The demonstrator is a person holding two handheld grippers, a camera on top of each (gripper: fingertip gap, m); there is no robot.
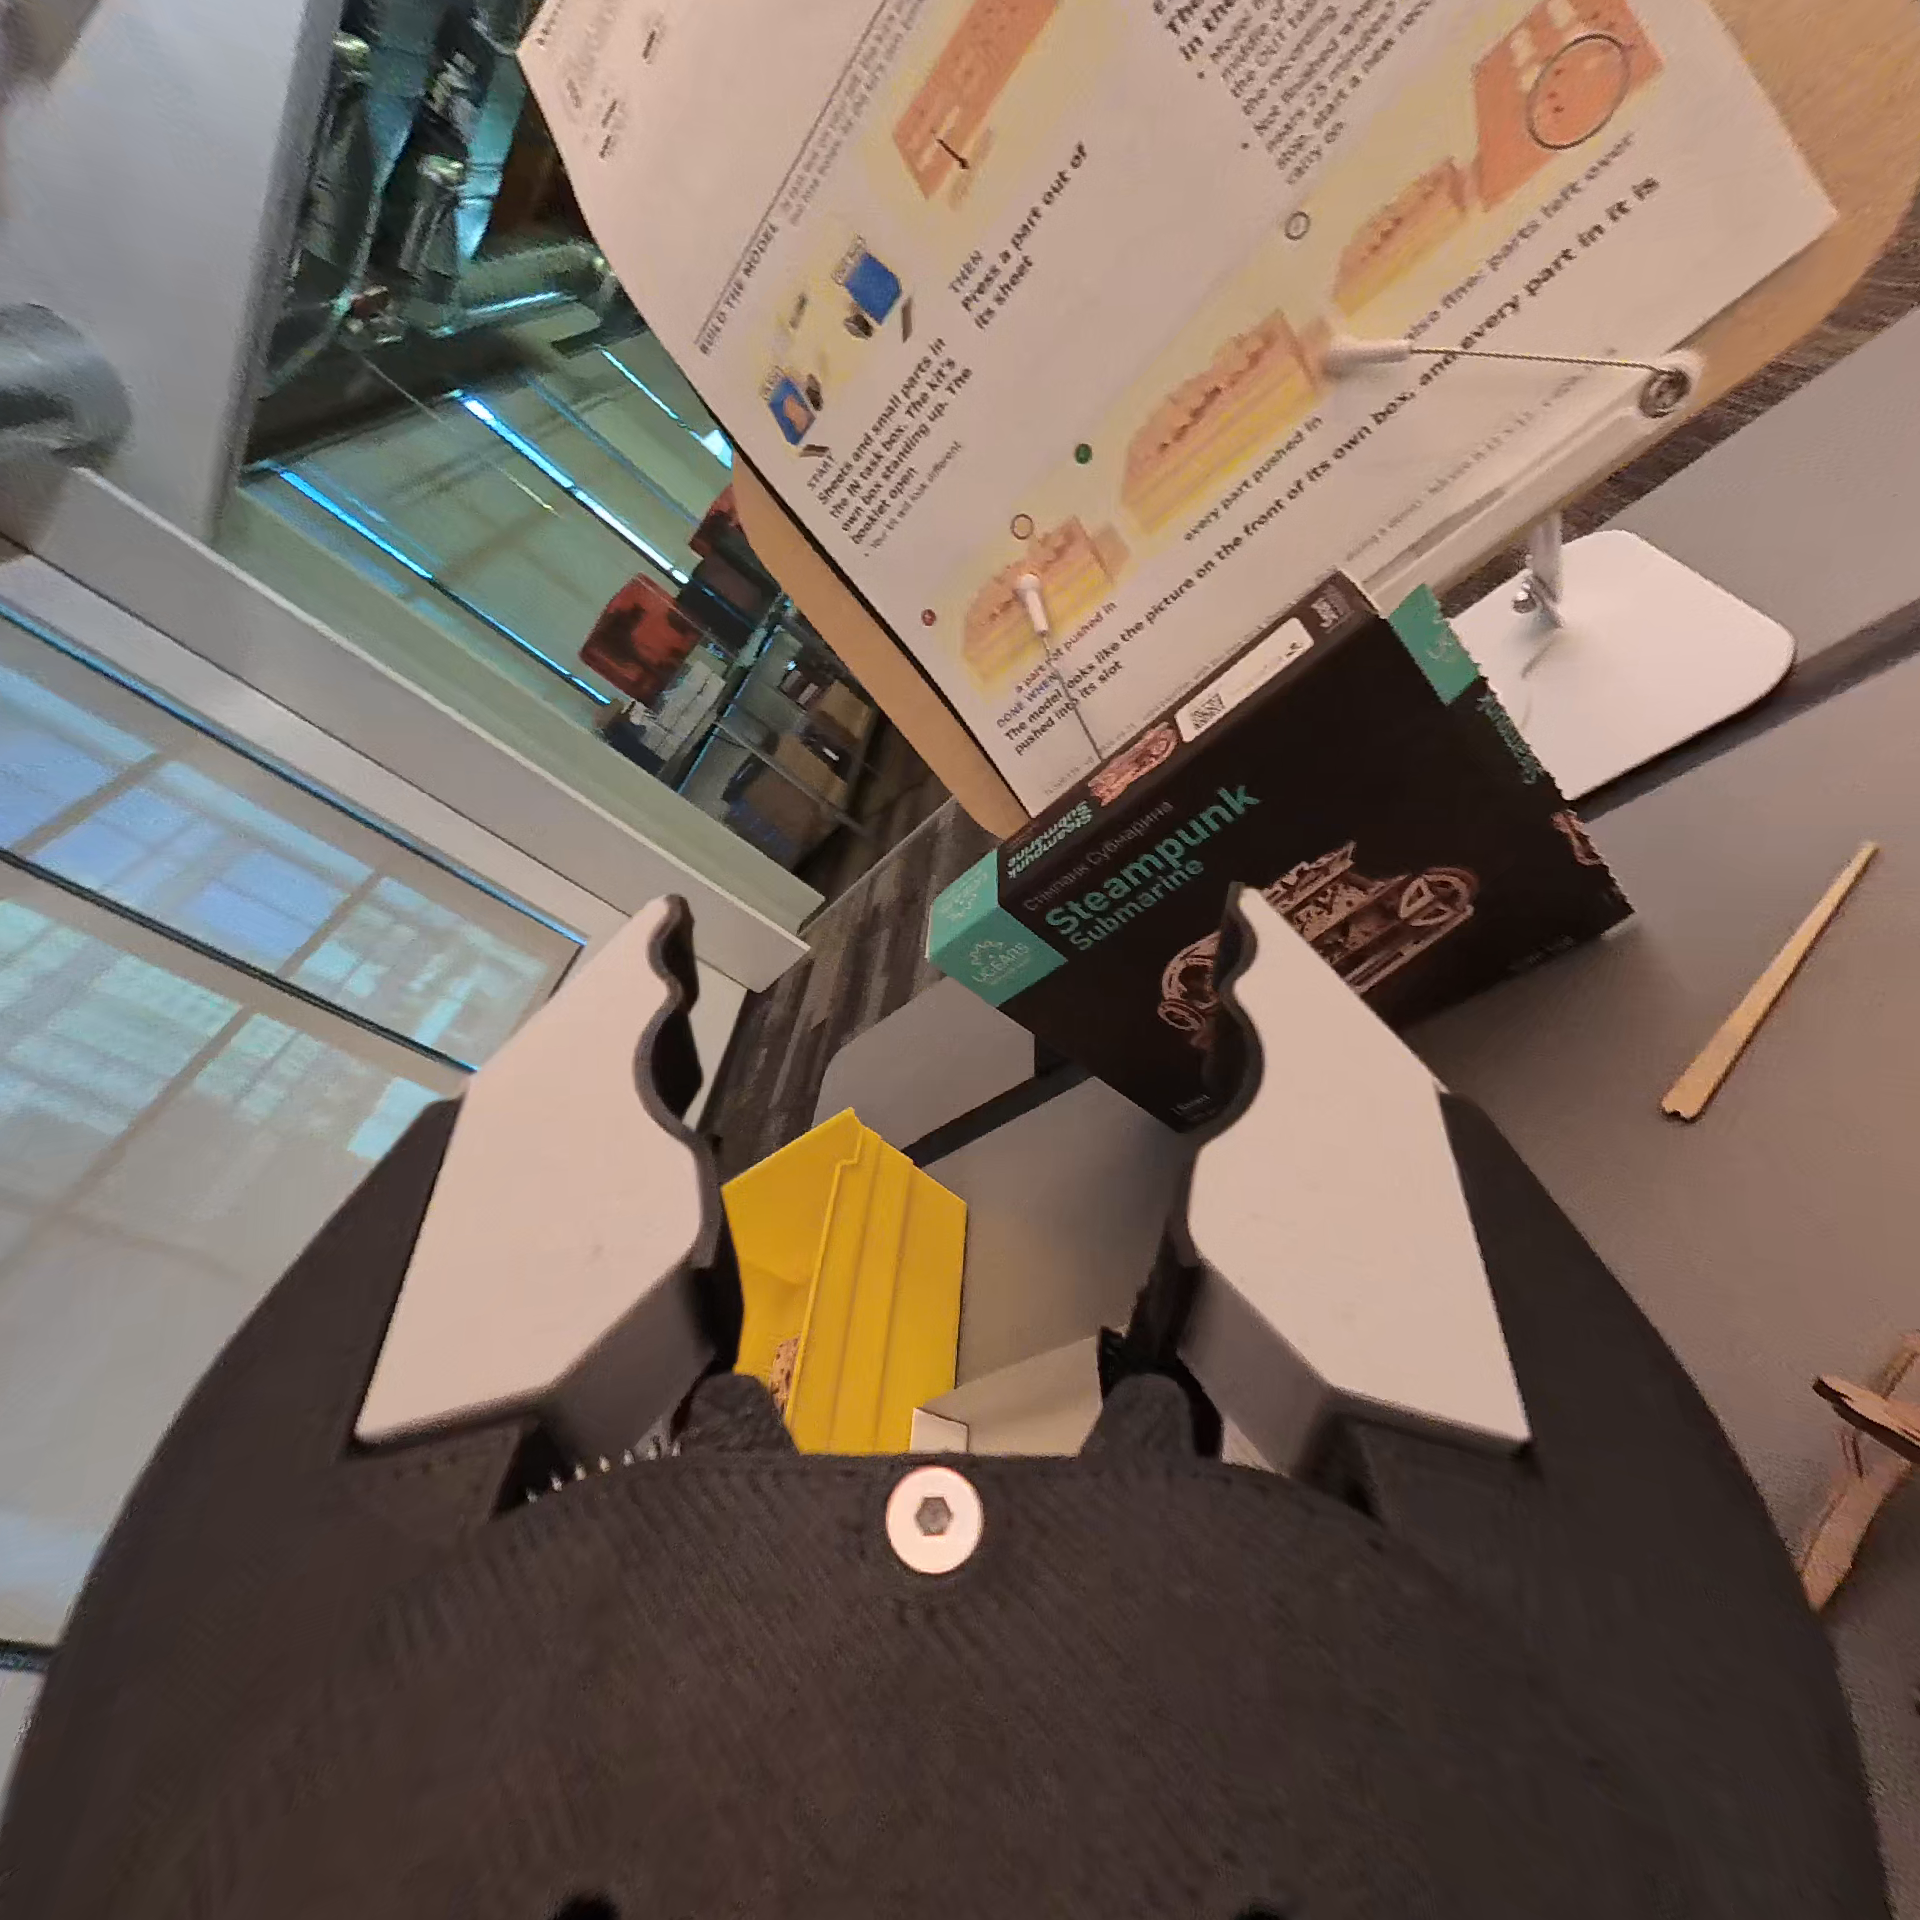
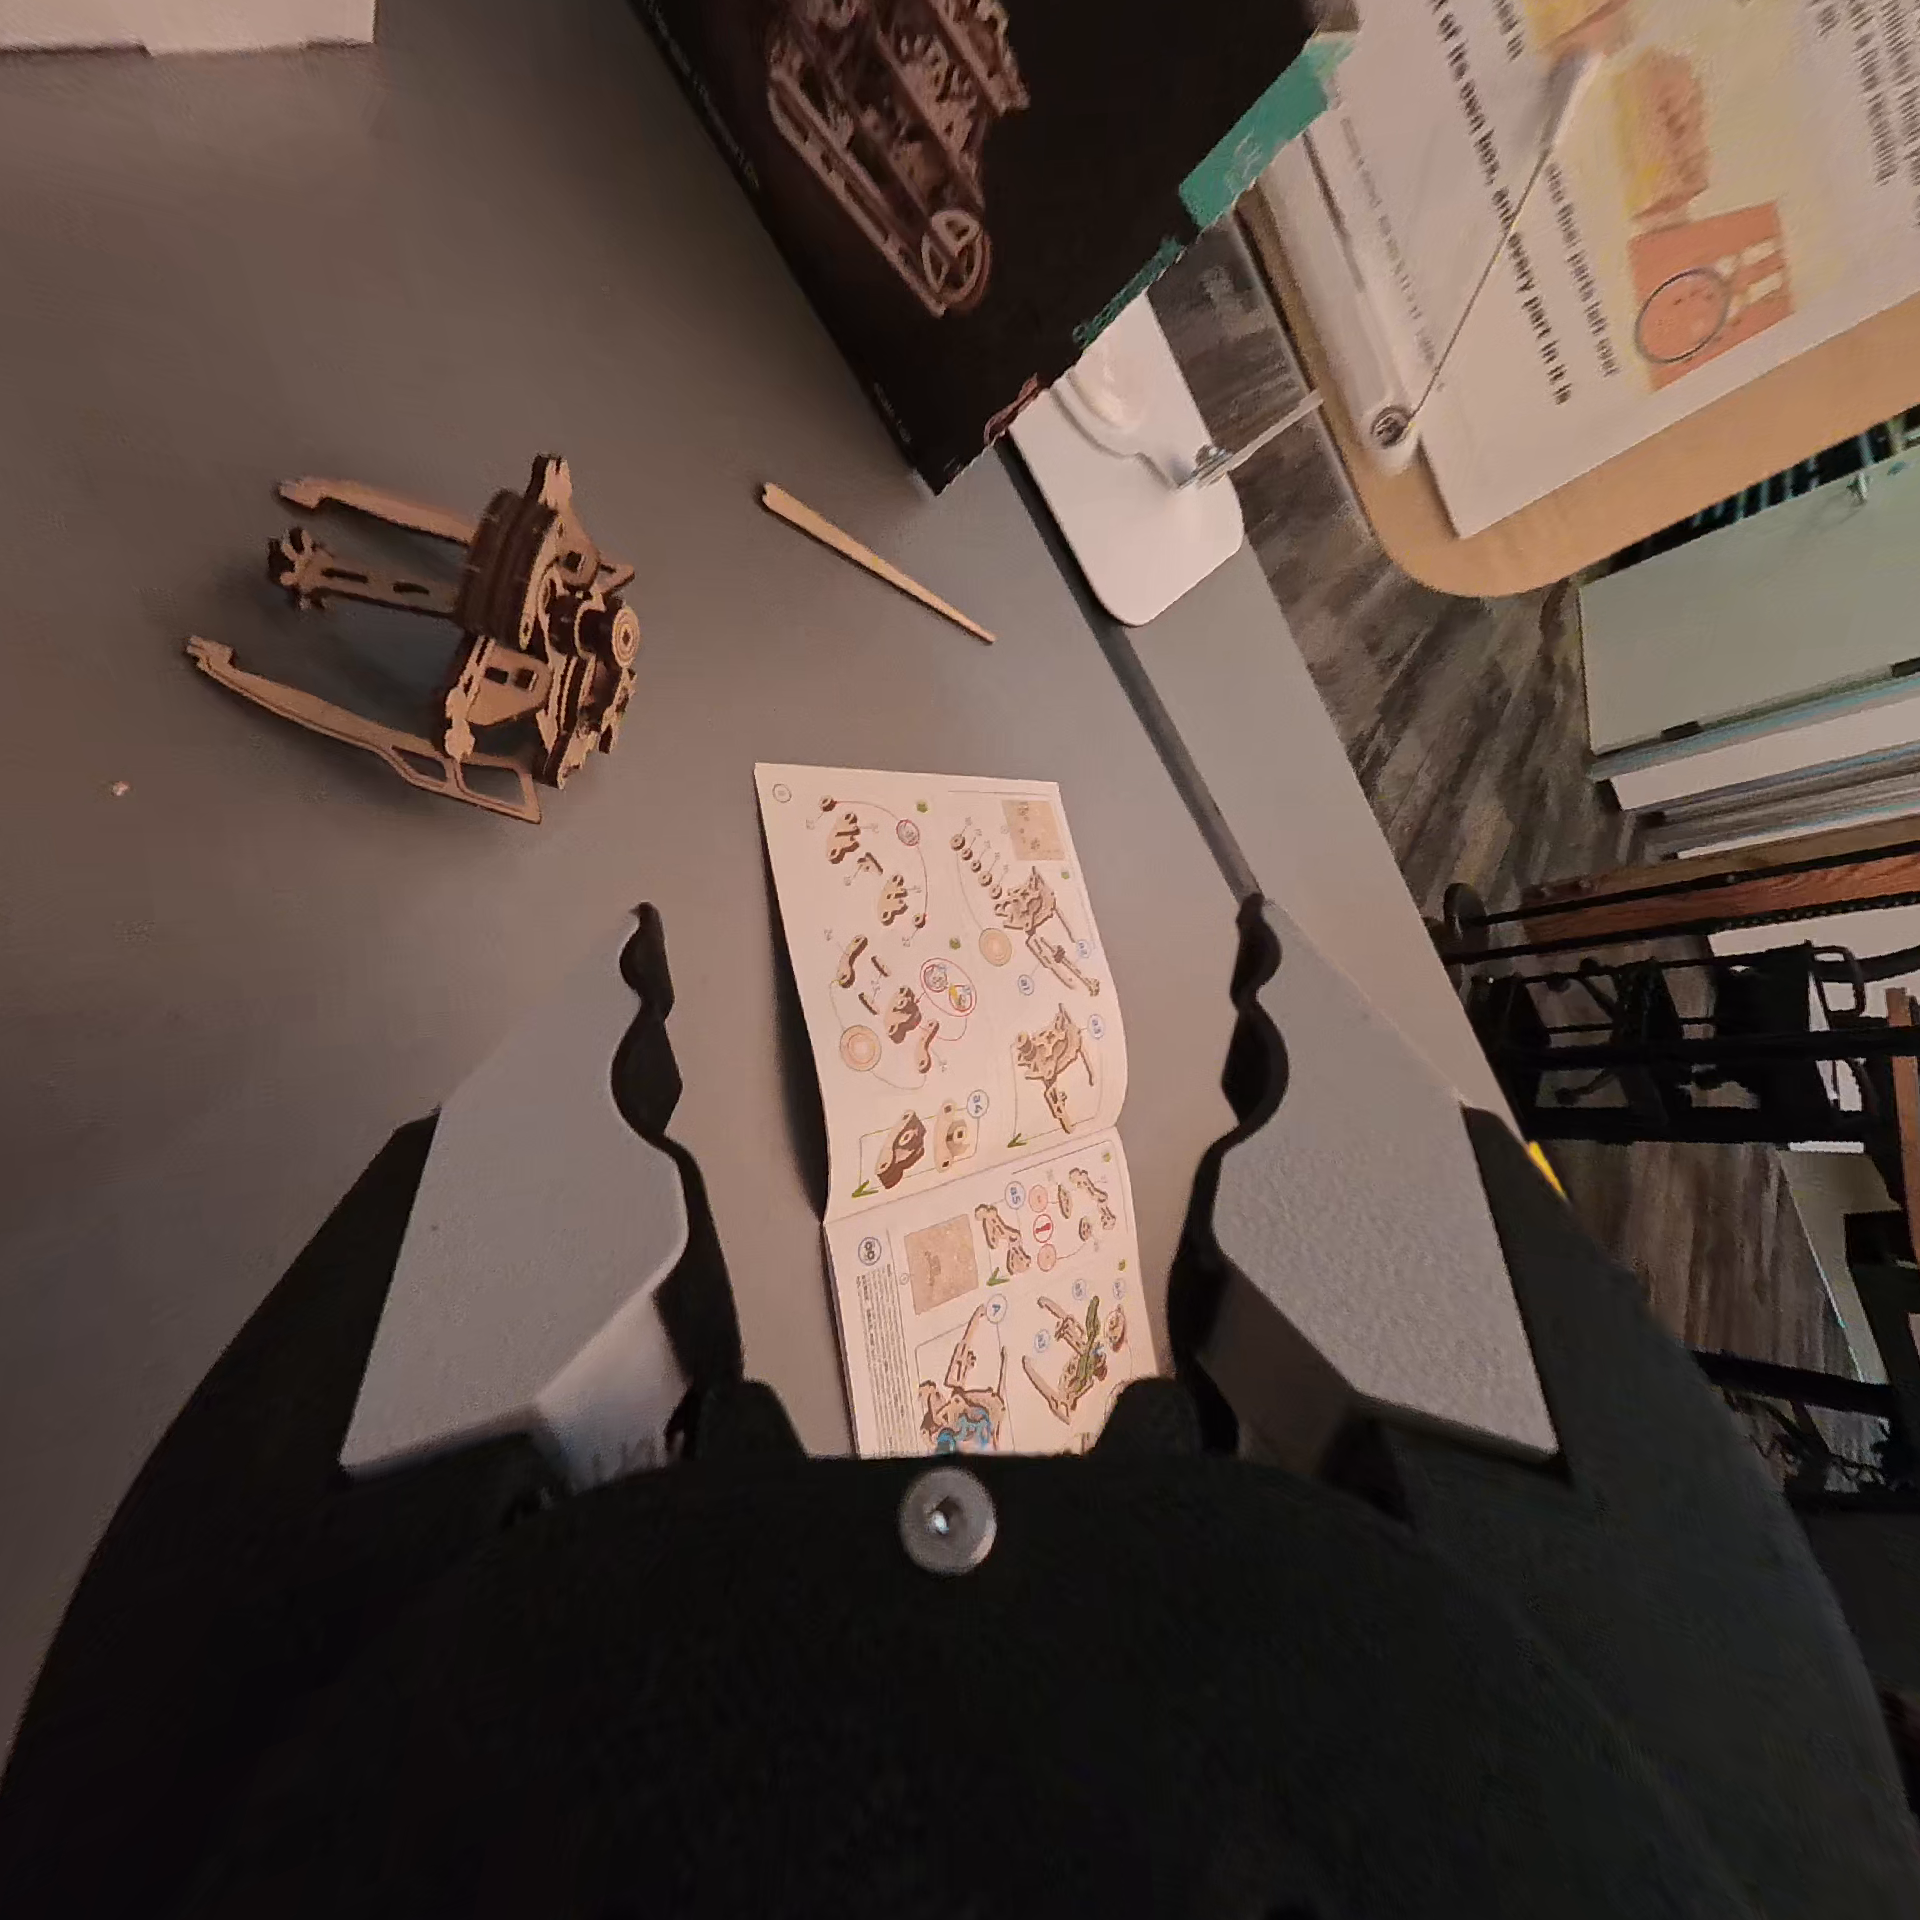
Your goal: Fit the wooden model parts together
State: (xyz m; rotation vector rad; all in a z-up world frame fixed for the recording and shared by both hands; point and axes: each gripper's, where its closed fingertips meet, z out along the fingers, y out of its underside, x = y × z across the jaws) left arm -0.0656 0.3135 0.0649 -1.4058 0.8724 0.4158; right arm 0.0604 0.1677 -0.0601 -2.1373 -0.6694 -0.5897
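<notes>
Your left gripper (image 1: 956,1029) and right gripper (image 2: 951,1029) were spread, holding nothing; the half-built wooden model (image 2: 488,634) risked toppling under careless pinching.

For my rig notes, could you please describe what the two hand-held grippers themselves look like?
Both look alike. The left hand-held gripper has two pale grey, flat-faced fingers with dark, wavy scalloped inner edges, mounted on a broad black body with a ribbed printed texture and one silver hex screw in a washer at the centre. The right hand-held gripper shows the same build. No cables or sleeves are visible.
</notes>
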